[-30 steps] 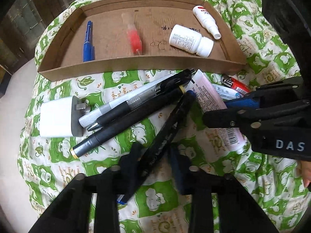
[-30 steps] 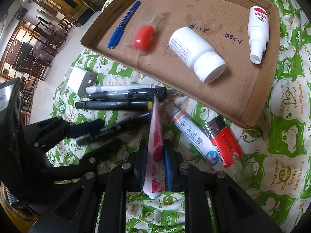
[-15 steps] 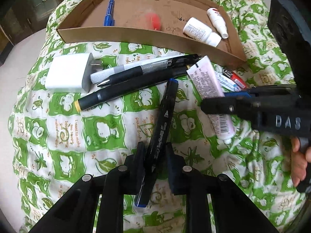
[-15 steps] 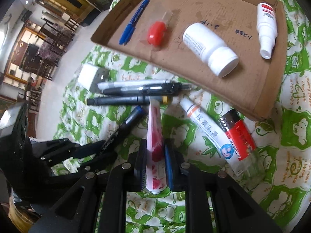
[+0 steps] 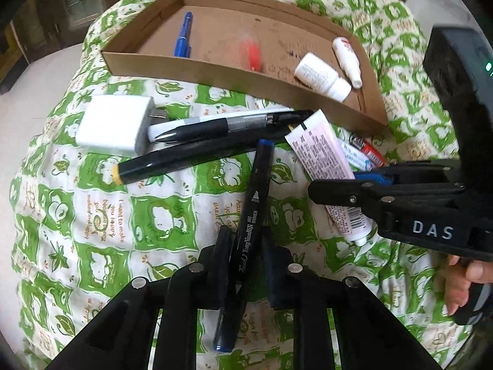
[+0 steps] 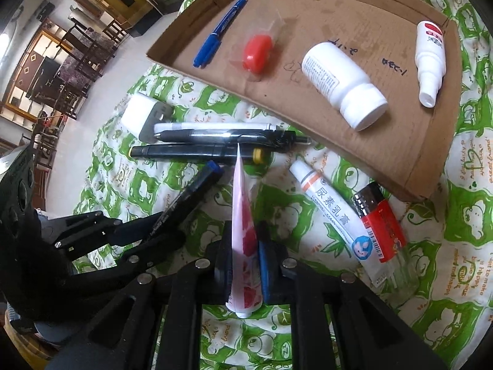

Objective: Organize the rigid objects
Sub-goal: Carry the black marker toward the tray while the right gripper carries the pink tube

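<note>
Green-patterned cloth (image 5: 160, 215), left claw (image 5: 243, 243) gripping marker (image 5: 249, 215), right claw (image 6: 245, 246) gripping tube (image 6: 243, 234)

Matt cardboard tray (image 6: 431, 166) on soft printed cloth (image 6: 468, 215)

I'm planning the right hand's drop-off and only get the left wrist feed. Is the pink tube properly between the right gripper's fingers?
Observer: Yes. The right gripper is shut on the pink tube, one pad on each side, near its cap end.
Operator: What is the red blur in the tray?
Observer: A rounded red piece in clear wrapping. It lies in the cardboard tray between the blue pen and the white bottle.
Operator: And the red thing beyond the tube?
Observer: A red lighter on the cloth, lying against the white ointment tube, just outside the tray's corner.
</note>
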The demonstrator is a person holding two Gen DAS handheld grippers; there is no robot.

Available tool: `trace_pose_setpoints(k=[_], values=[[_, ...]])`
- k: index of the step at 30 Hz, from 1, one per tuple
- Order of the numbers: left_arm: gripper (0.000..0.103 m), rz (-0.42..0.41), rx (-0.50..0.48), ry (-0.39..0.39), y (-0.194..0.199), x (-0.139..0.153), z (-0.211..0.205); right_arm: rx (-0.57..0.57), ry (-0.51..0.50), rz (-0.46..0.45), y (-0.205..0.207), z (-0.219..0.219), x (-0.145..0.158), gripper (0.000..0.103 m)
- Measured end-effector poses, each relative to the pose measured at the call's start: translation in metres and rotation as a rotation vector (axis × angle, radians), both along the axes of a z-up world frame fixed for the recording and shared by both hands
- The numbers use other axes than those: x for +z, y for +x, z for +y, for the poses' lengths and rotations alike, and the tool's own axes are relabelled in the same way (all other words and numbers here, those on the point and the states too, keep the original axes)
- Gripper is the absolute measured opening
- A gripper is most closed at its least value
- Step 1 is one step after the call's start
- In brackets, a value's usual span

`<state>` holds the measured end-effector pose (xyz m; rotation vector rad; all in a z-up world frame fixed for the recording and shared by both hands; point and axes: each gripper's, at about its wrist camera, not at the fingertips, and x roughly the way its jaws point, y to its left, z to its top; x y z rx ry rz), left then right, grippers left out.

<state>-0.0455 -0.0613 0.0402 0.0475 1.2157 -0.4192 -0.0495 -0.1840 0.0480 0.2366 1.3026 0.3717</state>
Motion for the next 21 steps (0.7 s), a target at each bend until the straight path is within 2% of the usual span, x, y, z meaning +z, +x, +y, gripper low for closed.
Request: trace_pose_setpoints(k=[5,12,21], values=[[0.016,0.017,0.027,0.000,0.001,-0.004,0.014,0.001,-0.025,0.021,0.001,0.001,-0.005,0.013],[0.015,-0.010,0.040,-0.010,-0.003,-0.007,0.007,-0.012,0.006,-0.025,0.000,-0.003,0.005,0.013],[0.014,-0.037,0.066,-0.073,-0.002,0.013,0.032,-0.028,0.053,-0.074,0.001,-0.010,0.016,0.013]])
